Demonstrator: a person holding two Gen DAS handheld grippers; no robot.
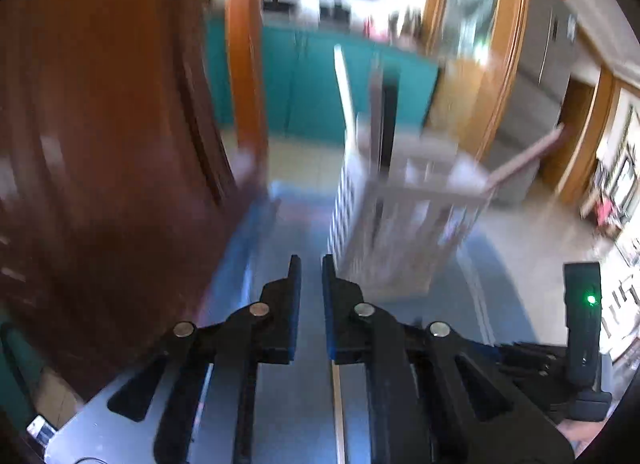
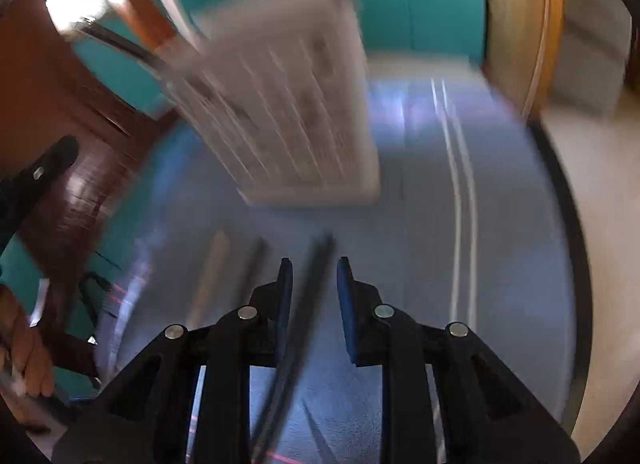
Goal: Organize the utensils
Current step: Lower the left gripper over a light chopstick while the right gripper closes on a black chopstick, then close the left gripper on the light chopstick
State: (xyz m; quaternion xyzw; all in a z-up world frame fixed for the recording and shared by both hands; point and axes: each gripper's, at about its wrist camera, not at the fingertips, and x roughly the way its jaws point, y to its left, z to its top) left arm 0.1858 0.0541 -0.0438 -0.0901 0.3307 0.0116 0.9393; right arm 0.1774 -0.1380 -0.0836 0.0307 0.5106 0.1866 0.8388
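Both views are smeared by motion blur. A glossy blue-grey table [image 1: 288, 223] fills the lower half of each, its dark curved edge sweeping round at 3 o'clock in the right wrist view. On it stands a white slotted utensil holder [image 1: 400, 223], at 1 o'clock of the left gripper [image 1: 311, 264], with several upright handles rising from it. The left jaws stand a narrow gap apart with nothing between them. The right gripper [image 2: 314, 264] has its jaws spread, and a long dark utensil [image 2: 308, 304] lies on the table between them; whether it touches either pad cannot be told. Beyond the table are teal cabinets [image 1: 304, 75], a wooden door frame [image 1: 504, 63], a pale floor and a grey refrigerator [image 1: 548, 43].
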